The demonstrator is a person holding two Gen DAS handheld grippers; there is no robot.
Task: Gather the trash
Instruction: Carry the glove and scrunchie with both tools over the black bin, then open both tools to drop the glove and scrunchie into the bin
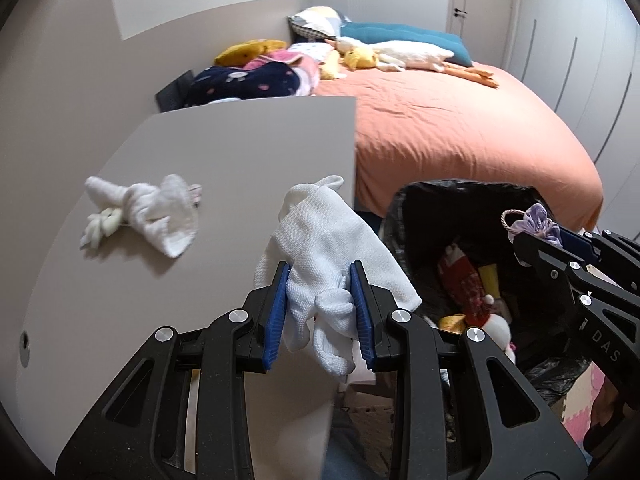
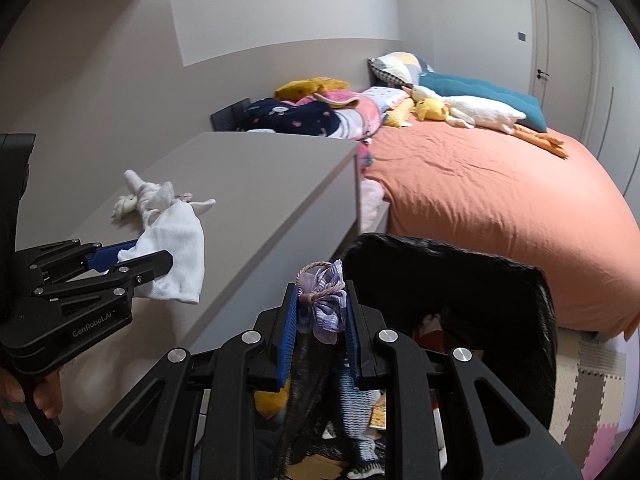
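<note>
The left tool (image 1: 322, 300) is clenched on a white woven cloth (image 1: 320, 232), its blue pads (image 1: 277, 312) pressing the bunched lower part while the rest stands up above the fingers, over the right edge of the grey bench (image 1: 224, 152). In the right wrist view the same cloth hangs from that tool just beside the bench's front edge, with a person's fingers (image 2: 44, 396) wrapped round the handle below. The right tool (image 2: 322, 312) grips a small lilac fabric pouch (image 2: 326, 308) tied with a twisted cord whose loop rises above the fingertips; it is held at the near rim of the black-lined trash bin (image 2: 500, 276). Inside the bin lie mixed items, among them something red, something yellow and a white rounded piece; what each is cannot be told. Further out on the bench, well apart from both tools, lies a crumpled white rag (image 1: 156, 212) knotted with a paler scrap at its left end. Beyond the bench and bin stands a bed (image 1: 460, 136) with an orange cover, carrying a white plush goose (image 1: 404, 54), a small yellow plush toy (image 1: 360, 58), a teal cushion (image 1: 400, 32) and a heap of patterned blankets (image 1: 256, 76) against the wall. Foam floor tiles (image 2: 588, 392) show at the lower right.
</note>
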